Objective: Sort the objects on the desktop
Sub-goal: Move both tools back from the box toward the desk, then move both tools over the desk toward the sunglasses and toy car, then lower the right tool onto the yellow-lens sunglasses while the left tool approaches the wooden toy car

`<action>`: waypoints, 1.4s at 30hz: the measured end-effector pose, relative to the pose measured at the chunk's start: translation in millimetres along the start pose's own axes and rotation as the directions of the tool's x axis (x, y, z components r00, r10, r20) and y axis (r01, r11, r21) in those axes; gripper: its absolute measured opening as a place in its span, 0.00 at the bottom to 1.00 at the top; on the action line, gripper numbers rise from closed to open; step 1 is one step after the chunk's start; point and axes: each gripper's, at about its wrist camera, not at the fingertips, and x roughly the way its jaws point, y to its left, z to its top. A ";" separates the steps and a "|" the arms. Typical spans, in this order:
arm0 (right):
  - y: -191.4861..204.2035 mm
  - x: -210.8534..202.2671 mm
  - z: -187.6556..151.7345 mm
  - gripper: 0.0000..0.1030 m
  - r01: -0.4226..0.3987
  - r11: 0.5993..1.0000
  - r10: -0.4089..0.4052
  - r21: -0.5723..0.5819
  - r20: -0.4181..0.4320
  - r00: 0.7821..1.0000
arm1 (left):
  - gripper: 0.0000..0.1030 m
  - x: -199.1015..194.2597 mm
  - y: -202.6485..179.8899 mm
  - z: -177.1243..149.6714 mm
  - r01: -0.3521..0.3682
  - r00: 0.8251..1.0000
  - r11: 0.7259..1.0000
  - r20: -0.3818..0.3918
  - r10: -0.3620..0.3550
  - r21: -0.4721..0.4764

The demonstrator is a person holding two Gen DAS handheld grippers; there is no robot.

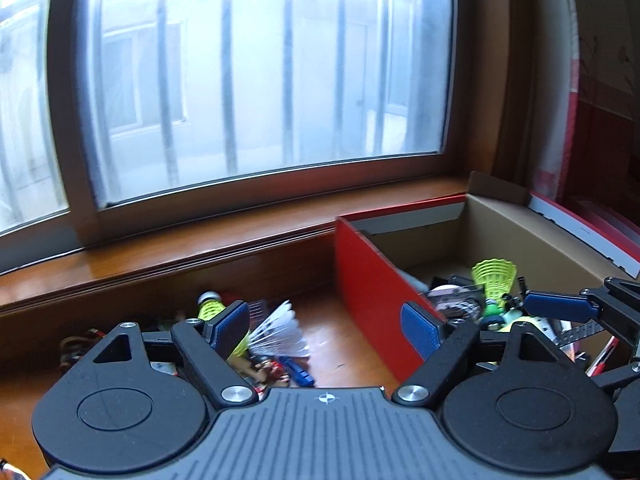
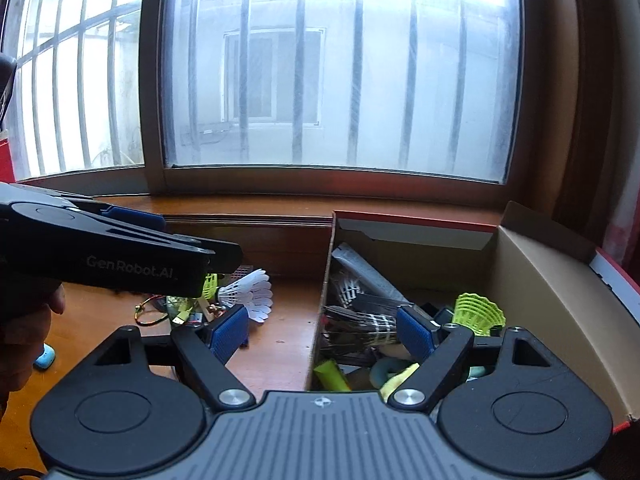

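The lettering "GenRobot.AI" is read in pale print along the black side of the left gripper [image 2: 160, 220], which is seen from the right wrist view held by a hand [image 2: 28, 312] over the wooden desk [image 2: 280, 344]; no other writing can be made out. In its own view the left gripper [image 1: 324, 324] is held with its two blue-padded fingers wide apart and nothing between them, above the gap between the loose pile and the box. The right gripper [image 2: 322, 330] is likewise spread open and empty, straddling the near red wall of the cardboard box [image 2: 532, 280]. One white feather shuttlecock [image 1: 280, 336] is counted on the desk, lying on its side just left of the box, with one yellow-green plastic shuttlecock [image 1: 210, 306] behind it among small items too cluttered to count, a blue piece [image 1: 298, 372] and a red-and-gold loop [image 2: 150, 312] among them. Inside the box one more yellow-green plastic shuttlecock [image 2: 478, 312] is seen, standing skirt up, beside a dark bundled heap [image 2: 360, 324] and a yellow-green tube [image 2: 330, 374]. A barred window [image 2: 340, 68] is seen behind the wooden sill [image 1: 180, 240].
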 end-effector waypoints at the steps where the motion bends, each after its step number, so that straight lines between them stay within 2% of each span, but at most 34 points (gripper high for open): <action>1: 5.2 2.7 0.7 0.80 -0.010 1.000 0.010 -0.004 -0.006 1.000 | 0.82 -2.1 6.3 -2.3 -0.012 1.000 1.000 -0.001 0.012 -0.006; 12: 66.9 30.2 2.2 0.80 -0.115 0.992 0.110 -0.054 -0.086 0.990 | 0.84 -7.9 66.6 -22.7 -0.127 0.990 0.990 -0.066 0.123 -0.057; 20: 109.1 47.6 4.3 0.80 -0.191 0.979 0.180 -0.073 -0.134 0.974 | 0.85 -18.5 116.9 -48.8 -0.236 0.967 0.970 -0.114 0.228 -0.061; 26: 134.3 66.6 5.2 0.80 -0.222 0.972 0.206 -0.083 -0.170 0.964 | 0.85 -12.4 152.7 -68.7 -0.283 0.945 0.956 -0.196 0.263 -0.081; 32: 150.9 91.5 1.1 0.79 -0.244 0.968 0.229 -0.056 -0.197 0.953 | 0.85 -9.9 173.2 -72.2 -0.293 0.938 0.953 -0.215 0.271 -0.079; 34: 154.3 100.1 -0.6 0.77 -0.241 0.969 0.227 -0.047 -0.204 0.952 | 0.85 -7.3 176.4 -71.6 -0.288 0.939 0.955 -0.215 0.267 -0.074; 37: 156.5 113.9 -0.7 0.67 -0.239 0.971 0.229 -0.022 -0.221 0.948 | 0.85 -0.9 179.7 -71.2 -0.277 0.944 0.958 -0.207 0.256 -0.080; 39: 158.7 125.0 -1.0 0.52 -0.232 0.973 0.224 -0.008 -0.230 0.947 | 0.85 5.3 182.3 -71.4 -0.260 0.949 0.961 -0.209 0.236 -0.093; 41: 160.1 134.1 -1.8 0.42 -0.204 0.979 0.197 -0.004 -0.235 0.952 | 0.85 10.9 183.2 -71.4 -0.238 0.953 0.967 -0.215 0.214 -0.091; 42: 160.7 138.9 -1.5 0.42 -0.192 0.981 0.185 -0.009 -0.237 0.954 | 0.85 14.0 182.5 -71.5 -0.228 0.954 0.970 -0.217 0.206 -0.081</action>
